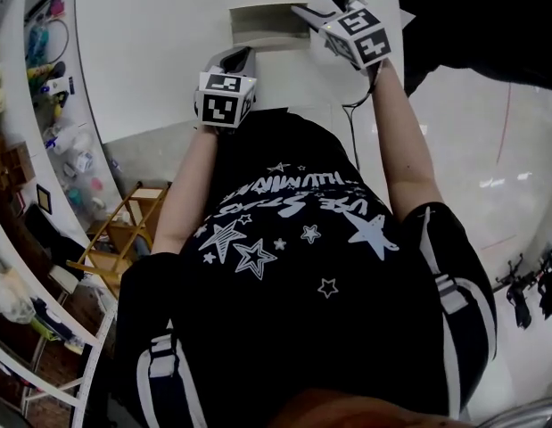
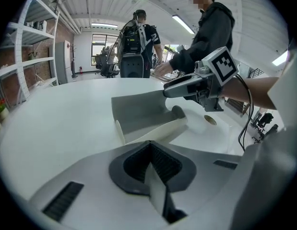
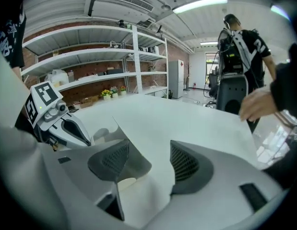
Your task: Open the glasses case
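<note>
One open glasses case [image 2: 147, 118], one white table [image 1: 151, 52], left gripper [image 2: 149, 147] jaws clenched, right gripper [image 3: 149, 163] jaws released

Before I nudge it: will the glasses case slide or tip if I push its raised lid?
It probably slides: the glasses case sits unheld on the smooth white table. Its thin raised lid likely flexes or folds back first.
</note>
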The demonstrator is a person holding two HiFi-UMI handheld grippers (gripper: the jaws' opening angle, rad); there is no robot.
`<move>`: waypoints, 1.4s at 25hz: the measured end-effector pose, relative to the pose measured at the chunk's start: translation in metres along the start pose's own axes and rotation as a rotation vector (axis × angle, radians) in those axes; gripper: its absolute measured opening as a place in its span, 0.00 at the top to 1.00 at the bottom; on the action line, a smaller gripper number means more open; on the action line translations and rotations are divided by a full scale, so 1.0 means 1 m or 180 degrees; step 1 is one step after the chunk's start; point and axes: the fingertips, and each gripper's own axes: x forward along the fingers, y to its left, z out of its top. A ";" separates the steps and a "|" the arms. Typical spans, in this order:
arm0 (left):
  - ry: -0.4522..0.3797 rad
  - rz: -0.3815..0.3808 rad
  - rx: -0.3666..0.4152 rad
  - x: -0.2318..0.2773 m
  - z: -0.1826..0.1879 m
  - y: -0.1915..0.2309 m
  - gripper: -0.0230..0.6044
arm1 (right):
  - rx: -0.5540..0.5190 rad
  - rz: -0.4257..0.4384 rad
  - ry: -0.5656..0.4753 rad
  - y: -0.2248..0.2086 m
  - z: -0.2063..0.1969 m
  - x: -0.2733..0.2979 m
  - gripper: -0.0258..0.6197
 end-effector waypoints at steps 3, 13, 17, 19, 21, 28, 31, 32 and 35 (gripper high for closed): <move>0.0030 0.0023 -0.0033 -0.001 -0.003 0.000 0.94 | 0.0111 -0.0009 -0.0014 0.000 -0.002 0.001 0.53; 0.0058 0.0056 -0.0053 -0.013 -0.009 -0.002 0.94 | 0.0362 0.0037 -0.0108 0.016 -0.014 -0.017 0.53; -0.0053 0.0008 -0.0075 -0.032 -0.004 -0.004 0.94 | 0.0491 -0.0050 -0.0245 0.028 -0.012 -0.038 0.53; -0.0110 -0.0032 -0.0097 -0.042 -0.003 -0.004 0.94 | 0.0553 -0.0084 -0.0314 0.038 -0.008 -0.048 0.53; -0.0179 -0.0076 -0.0121 -0.055 -0.003 -0.003 0.94 | 0.0590 -0.0108 -0.0374 0.053 -0.002 -0.055 0.53; -0.0519 -0.0366 -0.0097 -0.111 0.001 0.007 0.94 | 0.0696 -0.0349 -0.0615 0.112 0.019 -0.070 0.53; -0.0635 -0.0437 -0.0058 -0.135 -0.003 0.013 0.94 | 0.0787 -0.0434 -0.0688 0.141 0.018 -0.076 0.53; -0.0665 -0.0453 -0.0051 -0.144 -0.006 0.016 0.94 | 0.0806 -0.0451 -0.0698 0.152 0.018 -0.078 0.53; -0.0733 -0.0498 -0.0022 -0.171 -0.020 0.023 0.94 | 0.0826 -0.0480 -0.0751 0.189 0.019 -0.082 0.54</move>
